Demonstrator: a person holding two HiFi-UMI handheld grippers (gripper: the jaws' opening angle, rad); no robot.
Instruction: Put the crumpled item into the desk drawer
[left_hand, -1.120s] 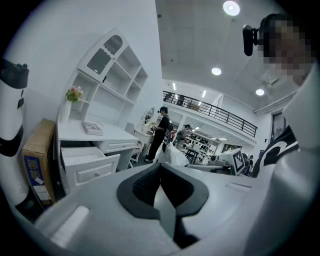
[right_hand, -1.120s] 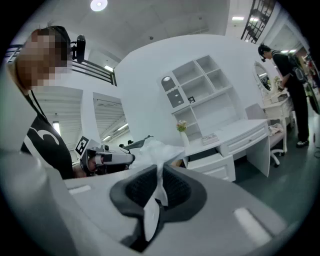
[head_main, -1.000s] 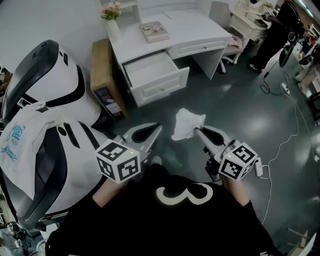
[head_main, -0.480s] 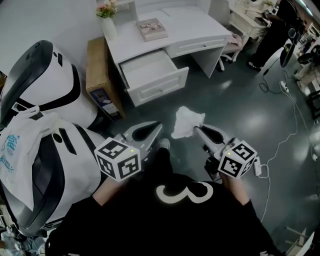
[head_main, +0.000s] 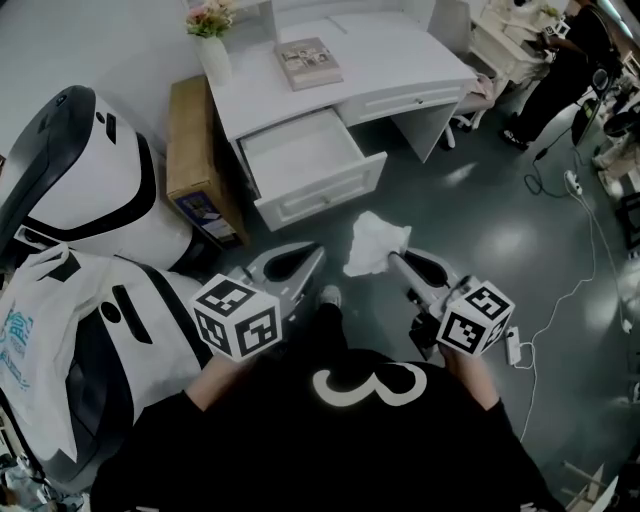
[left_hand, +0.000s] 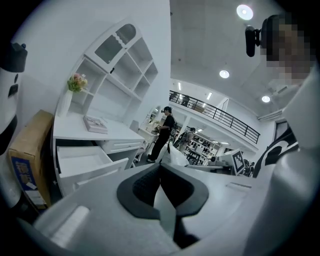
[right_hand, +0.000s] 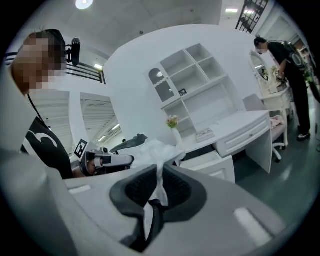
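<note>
holding crumpled item (head_main: 375, 243), white, in right gripper (head_main: 395, 260). jaws pinched tight on its lower fold, bulk bunched up above the tips. same in right gripper view: thin strip of the item down between the pads (right_hand: 142, 187), puffed part on top.

held up in the air in front of desk (head_main: 400, 55), short of the open drawer (head_main: 300, 150), apart from it, over dark floor (head_main: 480, 210).

left gripper (head_main: 315, 255) level with it, just left of the item, also in front of desk. jaws closed together on nothing, clear in left gripper view. both grippers aimed toward desk.

drawer pulled out of the left half of desk, front panel toward the grippers.

on desk top: book (head_main: 308, 62) lying flat near the middle, vase of flowers (head_main: 212, 40) at the back left corner.

against the left end of desk: cardboard box (head_main: 195, 150) standing on edge.

further left of desk: large white-and-black machine (head_main: 80, 170), white plastic bag (head_main: 35, 320) draped on it.

right of desk, well apart: person in dark clothes (head_main: 565, 60) standing by other furniture, white cable (head_main: 590, 270) trailing over the floor.
</note>
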